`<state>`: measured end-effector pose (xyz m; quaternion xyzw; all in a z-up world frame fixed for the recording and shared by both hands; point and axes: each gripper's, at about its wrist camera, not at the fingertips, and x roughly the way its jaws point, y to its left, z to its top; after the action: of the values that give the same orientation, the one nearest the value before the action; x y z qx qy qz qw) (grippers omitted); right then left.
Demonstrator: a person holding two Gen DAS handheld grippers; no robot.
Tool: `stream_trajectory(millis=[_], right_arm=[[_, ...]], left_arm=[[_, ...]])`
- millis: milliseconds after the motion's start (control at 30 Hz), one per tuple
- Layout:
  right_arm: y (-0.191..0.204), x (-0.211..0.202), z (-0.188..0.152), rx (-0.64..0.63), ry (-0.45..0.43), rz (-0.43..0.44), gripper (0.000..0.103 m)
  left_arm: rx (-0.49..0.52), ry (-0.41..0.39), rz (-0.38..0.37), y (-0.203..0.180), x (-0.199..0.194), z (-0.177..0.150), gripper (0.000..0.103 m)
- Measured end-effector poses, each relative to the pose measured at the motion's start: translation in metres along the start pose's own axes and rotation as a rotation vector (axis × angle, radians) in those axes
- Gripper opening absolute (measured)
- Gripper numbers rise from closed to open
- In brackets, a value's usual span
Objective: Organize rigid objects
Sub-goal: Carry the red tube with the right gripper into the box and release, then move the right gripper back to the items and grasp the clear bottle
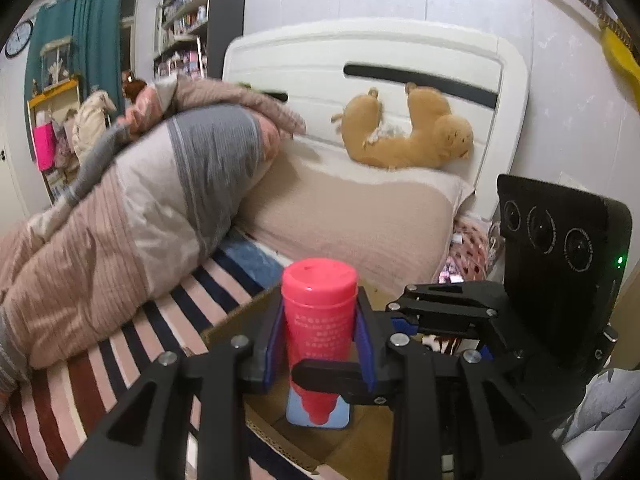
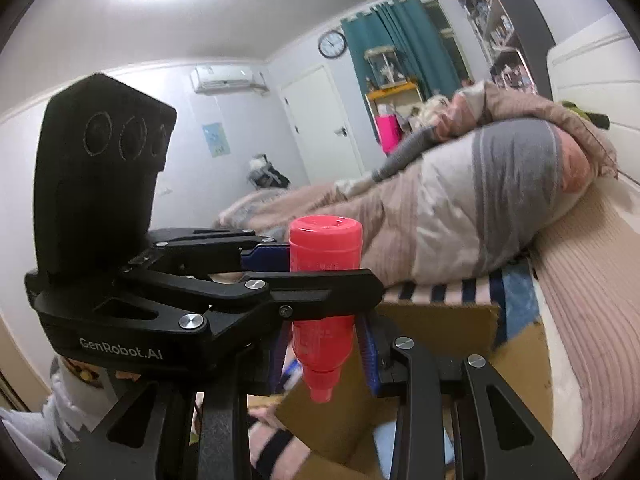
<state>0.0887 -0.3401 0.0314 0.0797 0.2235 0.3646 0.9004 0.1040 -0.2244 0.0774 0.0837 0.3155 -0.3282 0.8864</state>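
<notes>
A red plastic bottle (image 1: 318, 312) hangs upside down, cap end pointing down, above an open cardboard box (image 1: 236, 320). My left gripper (image 1: 320, 344) is shut on the bottle, its blue pads on both sides. My right gripper (image 1: 404, 320) comes in from the right and one finger lies across the bottle's front. In the right wrist view the bottle (image 2: 324, 248) shows again, with my left gripper (image 2: 316, 276) closed around its middle and my right gripper (image 2: 324, 356) with its blue pads on either side of the lower part. A light blue object (image 1: 316, 416) lies in the box under the bottle.
The box stands on a bed with a striped sheet (image 1: 132, 340). A bundled quilt (image 1: 120, 200) lies to the left, a beige pillow (image 1: 360, 220) behind. A plush bear (image 1: 408, 132) leans on the white headboard (image 1: 360, 56). Shelves and a teal curtain (image 1: 92, 28) stand far back.
</notes>
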Motion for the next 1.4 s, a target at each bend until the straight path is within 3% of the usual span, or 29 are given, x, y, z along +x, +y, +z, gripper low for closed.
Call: stream_trajectory(millis=[300, 433, 500, 567, 667, 867, 1067, 1300, 1400], right_arm=[[-0.030, 0.047, -0.030, 0.077, 0.238, -0.015, 0.027], [-0.033, 0.063, -0.037, 0.091, 0.315, -0.035, 0.028], [-0.036, 0.071, -0.040, 0.094, 0.345, -0.072, 0.033], [-0.037, 0.073, -0.040, 0.096, 0.352, -0.096, 0.044], [-0.033, 0.069, -0.038, 0.083, 0.343, -0.133, 0.045], [0.001, 0.059, -0.019, 0.019, 0.273, -0.131, 0.048], [0.074, 0.063, -0.003, -0.116, 0.198, -0.069, 0.048], [0.133, 0.104, -0.023, -0.168, 0.287, 0.037, 0.048], [0.145, 0.124, -0.040, -0.187, 0.339, 0.036, 0.048]], left_arm=[[-0.090, 0.195, -0.020, 0.025, 0.055, -0.030, 0.029], [-0.101, 0.186, 0.012, 0.033, 0.051, -0.037, 0.035], [-0.113, 0.160, 0.024, 0.038, 0.043, -0.038, 0.049], [-0.131, 0.128, 0.025, 0.045, 0.032, -0.037, 0.057], [-0.145, 0.083, 0.049, 0.056, 0.010, -0.038, 0.061], [-0.161, 0.004, 0.143, 0.082, -0.044, -0.052, 0.068], [-0.192, -0.046, 0.285, 0.121, -0.099, -0.086, 0.072], [-0.244, -0.025, 0.393, 0.172, -0.125, -0.149, 0.073], [-0.264, 0.009, 0.380, 0.187, -0.117, -0.181, 0.073]])
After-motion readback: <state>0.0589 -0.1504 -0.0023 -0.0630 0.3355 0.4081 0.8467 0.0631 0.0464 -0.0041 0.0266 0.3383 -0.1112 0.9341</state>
